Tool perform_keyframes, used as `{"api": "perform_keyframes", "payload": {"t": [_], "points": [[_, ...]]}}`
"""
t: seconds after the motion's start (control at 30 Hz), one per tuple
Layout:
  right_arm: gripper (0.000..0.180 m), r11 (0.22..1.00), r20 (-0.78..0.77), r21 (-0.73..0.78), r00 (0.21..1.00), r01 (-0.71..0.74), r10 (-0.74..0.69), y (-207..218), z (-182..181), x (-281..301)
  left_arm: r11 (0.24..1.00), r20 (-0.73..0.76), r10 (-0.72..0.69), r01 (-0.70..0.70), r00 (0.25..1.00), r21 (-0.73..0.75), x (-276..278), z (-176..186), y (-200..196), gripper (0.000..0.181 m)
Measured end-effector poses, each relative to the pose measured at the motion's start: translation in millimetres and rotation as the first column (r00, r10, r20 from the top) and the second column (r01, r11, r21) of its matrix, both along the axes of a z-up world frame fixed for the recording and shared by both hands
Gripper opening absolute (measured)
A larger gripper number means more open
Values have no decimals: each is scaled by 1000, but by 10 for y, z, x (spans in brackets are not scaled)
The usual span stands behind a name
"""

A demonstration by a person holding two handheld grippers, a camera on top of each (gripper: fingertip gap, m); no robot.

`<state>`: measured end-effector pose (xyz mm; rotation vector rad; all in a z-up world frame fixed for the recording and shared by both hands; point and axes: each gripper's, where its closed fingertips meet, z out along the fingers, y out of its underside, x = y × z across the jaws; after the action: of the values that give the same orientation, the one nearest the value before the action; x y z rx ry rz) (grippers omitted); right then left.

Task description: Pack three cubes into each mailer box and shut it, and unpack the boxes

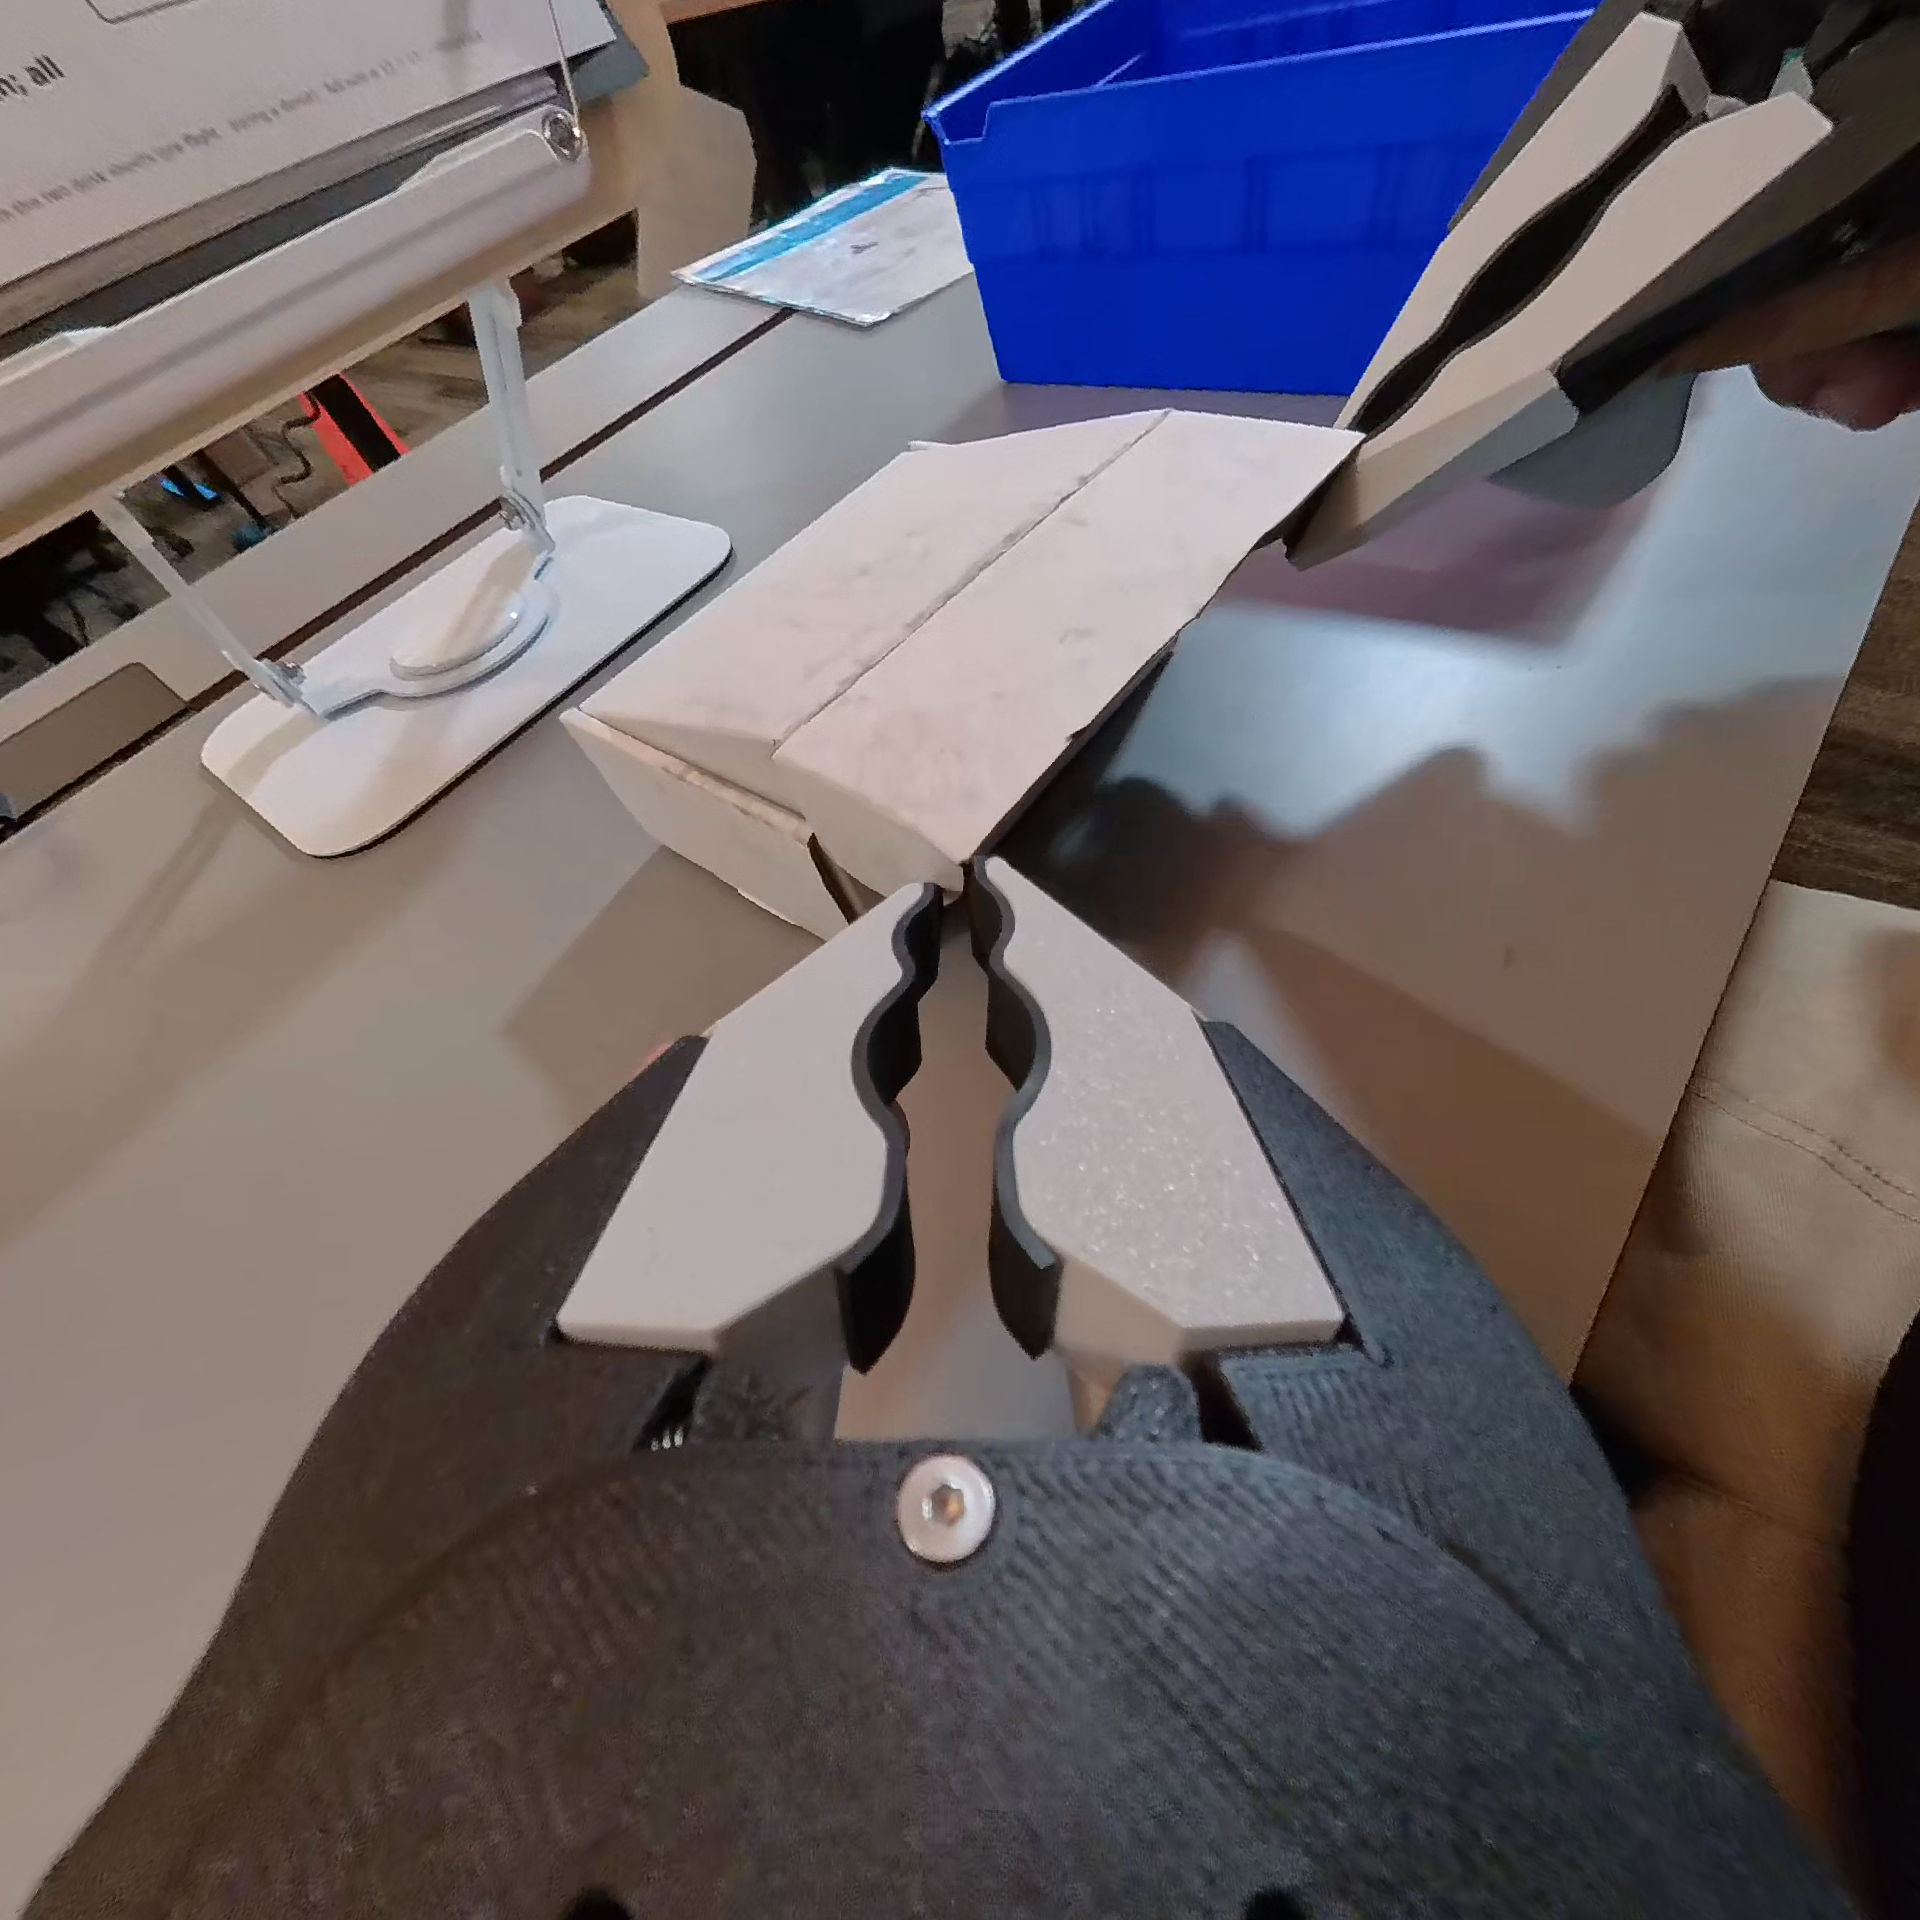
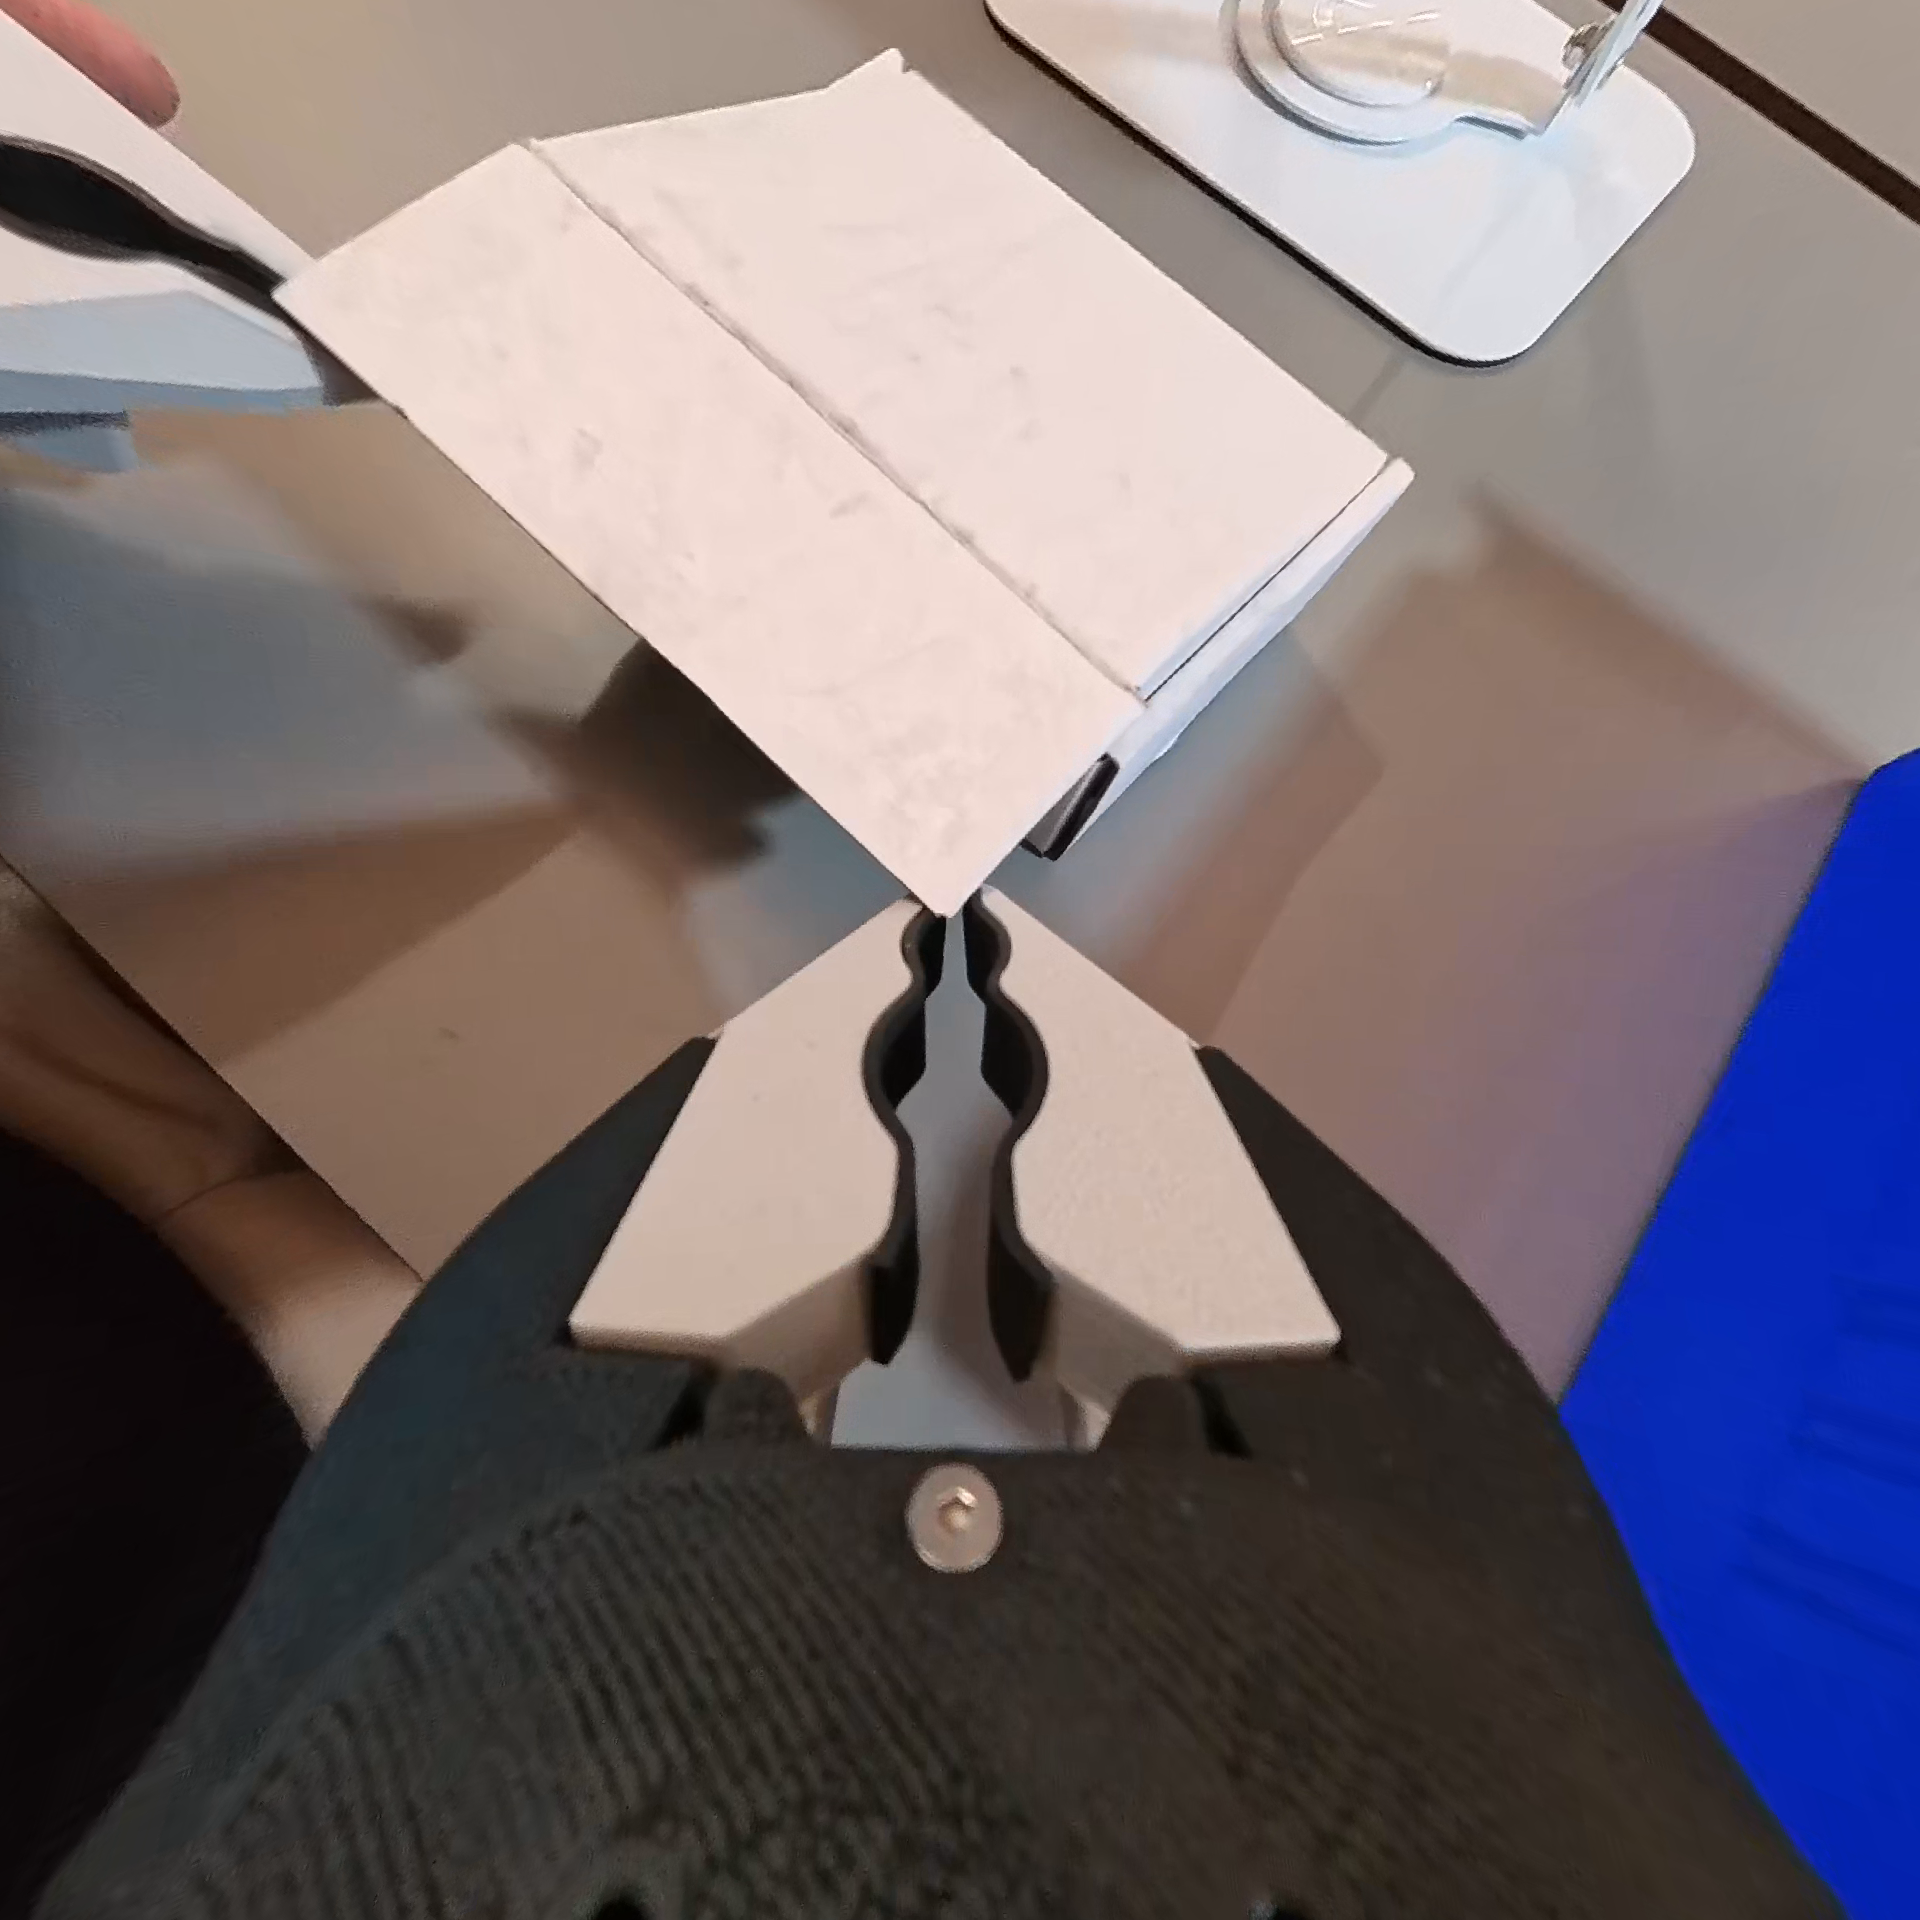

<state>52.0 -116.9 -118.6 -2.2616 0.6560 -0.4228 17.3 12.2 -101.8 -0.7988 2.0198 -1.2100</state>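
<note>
Left gripper [image 1: 954, 902]: jaws nearly closed, pinching the near corner of the box [image 1: 935, 623] lid flap. Right gripper [image 2: 954, 920]: same, nipped on the flap's opposite corner. Tips hide the contact, so grip looks real but thin.

Box sits mid-table [image 1: 312, 1039], between the white stand [image 1: 468, 675] on the left and the blue bin [image 1: 1195, 229] far right. Lid is partly raised and tilted. No cubes visible.

Handling, my read: thin white card, light, scuffed, semi-stiff, creases easily. Corners will bend or slip out. Better hold is along the flap's front edge near the middle, or the side walls if moving the whole box. Base may lift with the lid.
</note>
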Motion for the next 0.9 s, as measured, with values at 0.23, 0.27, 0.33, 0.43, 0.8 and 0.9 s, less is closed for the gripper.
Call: {"api": "perform_keyframes", "payload": {"t": [0.23,0.27,0.33,0.43,0.8,0.9], "points": [[2,1000,12,-9,1000,1,-1,-22,-28,15,999,-4,-3,3,1000,34,-6,-40,-18,4],[2,1000,12,-10,1000,0,0,-24,-32,17,999,-7,-3,3,1000,36,-5,-45,-19,4],[1,1000,14,-12,1000,0,0,-26,-40,19,999,-13,-3,3,1000,39,-1,-55,-20,4],[1,1000,16,-12,1000,-1,1,-24,-48,22,999,-25,6,-4,1000,46,13,-76,-15,4],[1,999,44,-37,999,-2,3,-22,-58,29,998,-38,38,-36,999,51,29,-97,61,19],[1,1000,46,-31,999,-4,6,-15,-54,28,996,13,81,-81,997,28,101,-16,119,31]]}}
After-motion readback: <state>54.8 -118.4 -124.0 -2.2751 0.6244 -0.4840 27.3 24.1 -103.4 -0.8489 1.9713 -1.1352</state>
